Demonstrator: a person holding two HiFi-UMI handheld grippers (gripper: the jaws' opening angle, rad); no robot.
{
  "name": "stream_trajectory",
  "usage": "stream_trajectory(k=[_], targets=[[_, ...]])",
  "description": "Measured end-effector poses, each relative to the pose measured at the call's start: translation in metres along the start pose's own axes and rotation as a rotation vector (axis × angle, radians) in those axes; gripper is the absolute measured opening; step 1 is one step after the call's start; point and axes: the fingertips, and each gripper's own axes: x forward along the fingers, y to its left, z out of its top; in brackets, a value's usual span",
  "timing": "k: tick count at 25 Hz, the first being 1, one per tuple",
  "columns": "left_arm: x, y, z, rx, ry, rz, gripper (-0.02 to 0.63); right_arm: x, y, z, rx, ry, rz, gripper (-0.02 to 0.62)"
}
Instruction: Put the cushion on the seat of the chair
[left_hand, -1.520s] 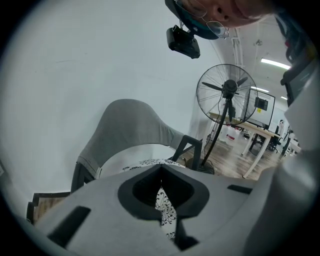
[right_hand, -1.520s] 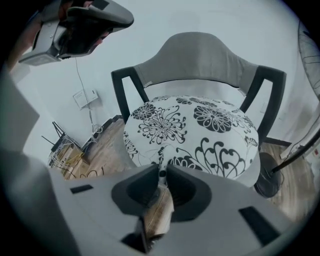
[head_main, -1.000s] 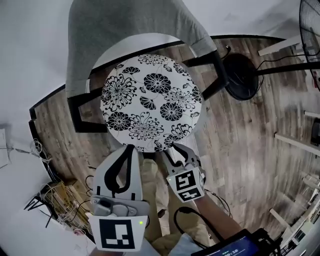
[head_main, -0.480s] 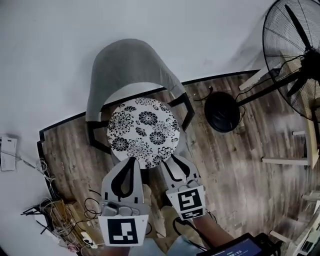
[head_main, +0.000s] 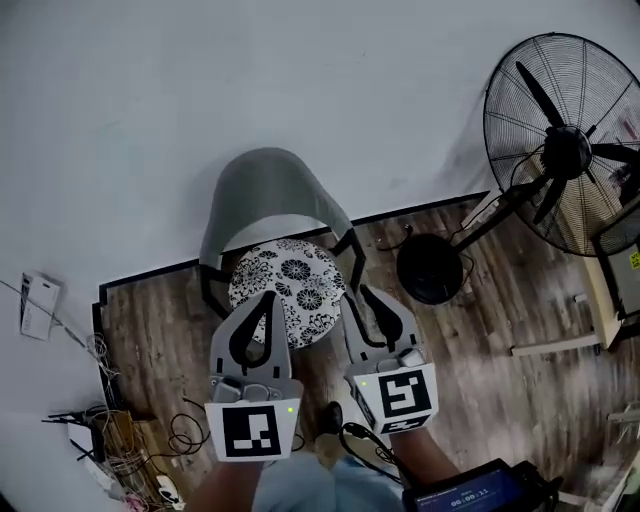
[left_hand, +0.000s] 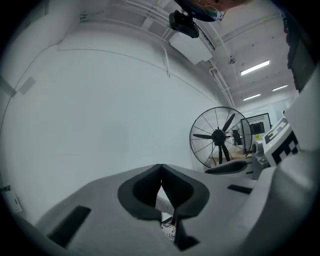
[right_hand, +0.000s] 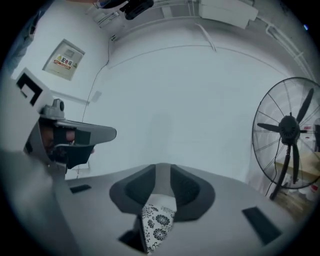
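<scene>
The cushion (head_main: 288, 288) is seen lying flat on the seat of the chair (head_main: 268, 190), below and ahead of both pairs of jaws and well apart from them. It is round, so no long axis is offered. The jaws of the left gripper (head_main: 268, 297) are brought together at the tips with nothing between them. The jaws of the right gripper (head_main: 357, 293) are apart and closing, and nothing is held; the floral cloth is only glimpsed far off through their gap. Both pairs are held side by side, roughly level. The placing is judged done. Should the cushion need straightening, a reach forward and down would be called for, and the left jaws are judged nearer its middle, the right nearer its rim.
</scene>
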Motion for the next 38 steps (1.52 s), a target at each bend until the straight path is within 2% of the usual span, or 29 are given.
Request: stream_trajectory(k=[6,11,27,38], targets=[[-0.018,-0.015,0.043,0.041,-0.095,0.010,0.009,-0.027,0.001,0.037,-0.010,-0.088,-0.023,0.041],[-0.032,-0.012,0.058,0.065,-0.120,0.028,0.009,-0.041,0.003,0.055,-0.027,-0.129,-0.033,0.006],[-0.031,-0.005,0.069,0.089,-0.168,0.037,0.009,-0.042,0.000,0.070,-0.093,-0.172,-0.049,0.003],[-0.026,0.006,0.065,0.092,-0.153,0.040,0.009,-0.029,0.012,0.074,-0.087,-0.159,-0.034,0.003]])
